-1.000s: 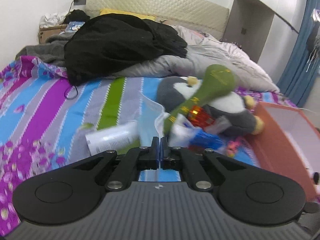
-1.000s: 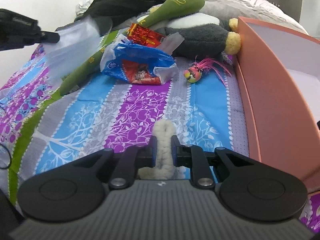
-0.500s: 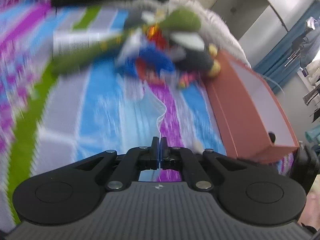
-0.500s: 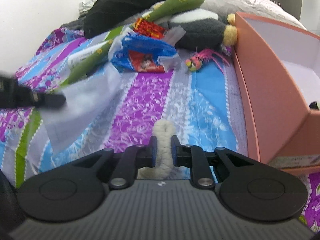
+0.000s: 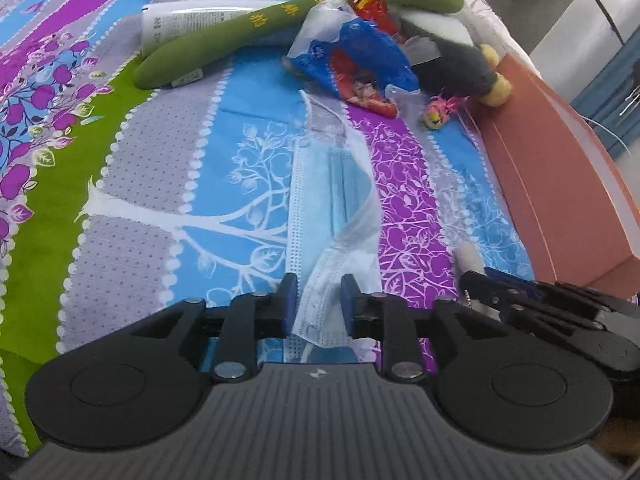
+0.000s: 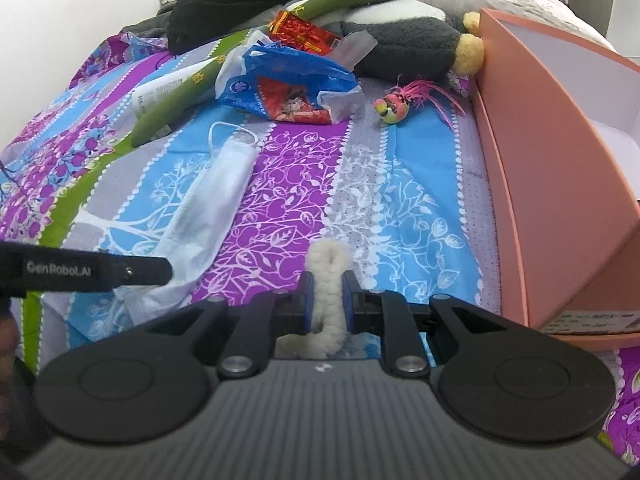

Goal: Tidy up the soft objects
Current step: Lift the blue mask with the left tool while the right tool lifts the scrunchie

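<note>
- A bed [image 5: 168, 184] with a striped purple, blue and green floral sheet fills both views; a dark pile of clothes [image 6: 248, 4] lies at its far end.
- A salmon-coloured box [image 6: 560, 184] stands open along the bed's right side.
- A pale blue face mask [image 5: 332, 200] lies flat on the sheet, one end between the jaws of the left tongs [image 5: 318, 300].
- The left jaws have just been opening; they now stand a little apart and the pads do not press the mask.
- The right tongs [image 6: 327, 300] are closed on a fluffy white strip [image 6: 328, 280], held just above the sheet near the box.
- Farther back lie a long green plush [image 5: 280, 24], a grey plush [image 6: 400, 48], a blue bag [image 6: 280, 84], a white tube [image 5: 192, 20] and a small pink toy [image 6: 394, 108].
- The step in hand looks like setting the mask down.
- Next, the left tongs would likely lift clear, and the strip needs a place, perhaps the box.
</note>
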